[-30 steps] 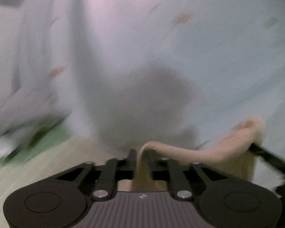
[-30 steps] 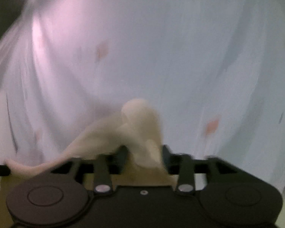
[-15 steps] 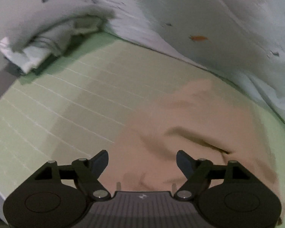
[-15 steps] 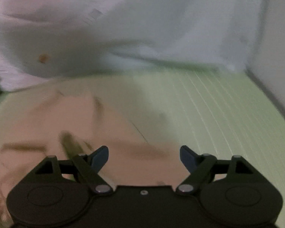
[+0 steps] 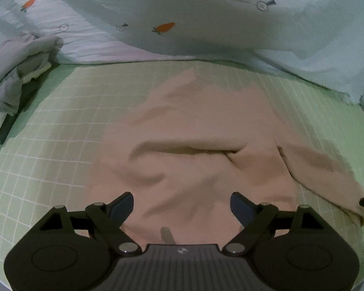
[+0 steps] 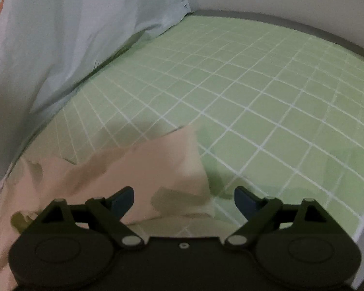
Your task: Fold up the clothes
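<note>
A peach garment (image 5: 194,126) lies rumpled on the green grid mat (image 5: 60,121), with a long crease across its middle and a sleeve spread to the right. My left gripper (image 5: 182,202) hovers over its near part, jaws wide and still opening, pads clear of the cloth. In the right wrist view the sleeve end of the garment (image 6: 157,162) lies at lower left. My right gripper (image 6: 184,197) stands over that end, jaws wide but closing, pads off the fabric.
A white sheet with carrot print (image 5: 206,19) hangs along the far side of the mat (image 6: 254,97) and shows as the sheet (image 6: 48,48) on the left. A grey pile of clothes (image 5: 17,72) sits at far left. A pale wall (image 6: 303,4) borders the mat's right.
Both grippers held the garment up a second ago. They have come down, opened and let go of it. The garment now lies spread on the mat.
</note>
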{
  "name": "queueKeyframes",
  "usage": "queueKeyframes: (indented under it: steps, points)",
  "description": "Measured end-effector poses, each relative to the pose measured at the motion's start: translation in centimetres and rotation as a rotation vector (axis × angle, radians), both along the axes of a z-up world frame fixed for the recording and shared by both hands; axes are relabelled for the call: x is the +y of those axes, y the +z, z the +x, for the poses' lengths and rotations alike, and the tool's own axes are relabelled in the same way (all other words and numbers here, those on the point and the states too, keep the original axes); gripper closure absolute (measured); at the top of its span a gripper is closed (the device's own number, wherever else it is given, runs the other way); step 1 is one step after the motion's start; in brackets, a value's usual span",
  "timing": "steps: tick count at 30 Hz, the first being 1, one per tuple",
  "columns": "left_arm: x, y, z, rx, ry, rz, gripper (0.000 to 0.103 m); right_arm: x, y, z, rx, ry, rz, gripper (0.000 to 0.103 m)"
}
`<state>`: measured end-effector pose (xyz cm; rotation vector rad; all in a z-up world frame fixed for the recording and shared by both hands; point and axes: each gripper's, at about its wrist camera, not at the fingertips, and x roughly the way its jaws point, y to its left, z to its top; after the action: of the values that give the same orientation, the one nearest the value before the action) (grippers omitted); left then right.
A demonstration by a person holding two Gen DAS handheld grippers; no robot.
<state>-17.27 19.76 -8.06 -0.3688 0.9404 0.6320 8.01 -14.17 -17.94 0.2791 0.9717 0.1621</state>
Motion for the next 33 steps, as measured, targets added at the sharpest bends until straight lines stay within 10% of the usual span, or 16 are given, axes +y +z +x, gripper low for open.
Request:
queueKeyframes:
  steps: [6,12,16,24,33]
  points:
    - [0.0,0.2,-0.2,0.011,0.009,0.013,0.016,4.3,1.5,1.5,-0.067,0.132,-0.154,0.090]
    - [0.0,0.4,-0.3,0.019,0.018,0.024,0.016,13.2,4.4,-2.6,-0.358,0.505,-0.357,0.092]
    - [0.2,0.4,-0.1,0.013,0.006,0.025,0.016,17.5,1.5,-5.3,-0.292,0.722,-0.382,0.085]
    - [1.7,-0.1,-0.4,0.022,0.044,0.009,0.015,13.4,3.4,-5.9,-0.285,0.573,-0.159,0.046]
    - [0.7,-0.3,1.0,0.031,-0.022,0.012,0.015,9.0,2.0,-3.0,-0.178,0.346,-0.089,0.043]
